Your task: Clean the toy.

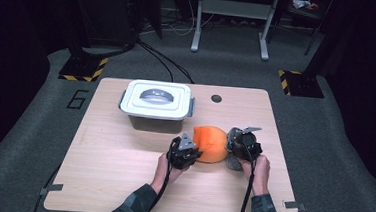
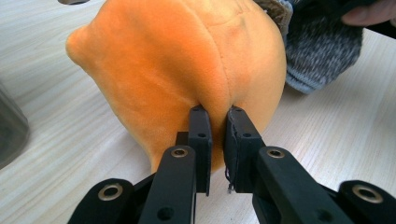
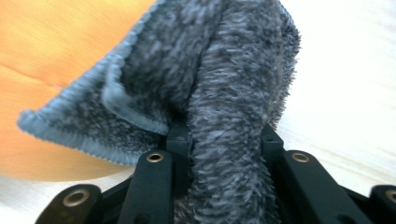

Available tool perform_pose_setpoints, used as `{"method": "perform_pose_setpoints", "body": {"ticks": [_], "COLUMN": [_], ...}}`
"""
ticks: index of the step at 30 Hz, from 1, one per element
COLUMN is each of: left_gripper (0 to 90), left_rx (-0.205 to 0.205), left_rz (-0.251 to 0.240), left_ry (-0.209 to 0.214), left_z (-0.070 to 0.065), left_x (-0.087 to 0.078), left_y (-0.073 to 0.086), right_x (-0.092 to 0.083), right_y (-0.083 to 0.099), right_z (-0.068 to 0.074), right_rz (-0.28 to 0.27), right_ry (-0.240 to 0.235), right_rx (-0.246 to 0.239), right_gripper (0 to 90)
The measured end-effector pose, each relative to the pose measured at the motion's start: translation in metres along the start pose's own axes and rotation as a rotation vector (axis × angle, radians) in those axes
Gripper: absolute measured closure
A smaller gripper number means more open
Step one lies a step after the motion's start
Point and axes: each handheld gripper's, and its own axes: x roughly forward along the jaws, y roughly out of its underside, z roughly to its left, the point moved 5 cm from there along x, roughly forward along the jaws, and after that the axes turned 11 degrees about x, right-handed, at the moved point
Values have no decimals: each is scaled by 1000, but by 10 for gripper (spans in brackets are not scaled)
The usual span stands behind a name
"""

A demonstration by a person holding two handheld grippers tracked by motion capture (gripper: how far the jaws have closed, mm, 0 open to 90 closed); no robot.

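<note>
A: Where does the work stand, as you read it?

B: Mid-way, I would judge. The soft orange plush cushion [image 1: 210,143] lies on the pale wooden counter [image 1: 120,181], near the front edge and just in front of the dark storage box with the white clip-on lid [image 1: 157,105]. The left tongs [image 2: 218,122] are pinched nearly closed on a fold of the plush – you can see the fabric pucker between the pads in the left gripper view.

A: And the other hand?

B: The right tongs [image 3: 224,135] are clamped on a fuzzy grey knitted cloth [image 3: 205,84], which hangs folded over and hides the pads. In the high view that cloth [image 1: 232,161] sits at the cushion's right side, touching it, right under the right tongs [image 1: 241,146].

A: So both things are gripped. What is left?

B: That depends on where they are bound. If the grey cloth is a cover being drawn off or onto the cushion, it is only at one edge – most of the orange surface is bare. If the things are meant for the box, nothing has gone in: its lid is on and both side clips look down, though they are small from above.

A: Any doubt on the holds?

B: The left bite is shallow, just a pinch of plush.
</note>
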Motion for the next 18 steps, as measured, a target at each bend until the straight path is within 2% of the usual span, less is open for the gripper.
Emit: {"method": "perform_pose_setpoints", "body": {"ticks": [7, 8, 11, 13, 16, 18], "left_gripper": [816, 816, 814, 814, 810, 808], "left_rx": [-6, -5, -8, -7, -7, -7], "left_rz": [-1, 0, 1, 1, 0, -1], "left_ry": [-1, -3, -2, -4, -3, -4], "left_z": [1, 1, 2, 2, 1, 1], "left_x": [0, 0, 0, 0, 0, 0], "left_y": [1, 1, 1, 1, 1, 1], "right_x": [14, 13, 2, -12, -32, -44], "right_y": [9, 9, 8, 4, -5, -11], "right_z": [-8, -11, -15, -15, -8, 3], "right_rz": [78, 72, 44, -1, -70, -106], "right_ry": [24, 30, 35, 31, -6, -43], "right_rx": [5, -5, 12, 15, 9, -2], "right_gripper": [664, 664, 665, 665, 665, 665]}}
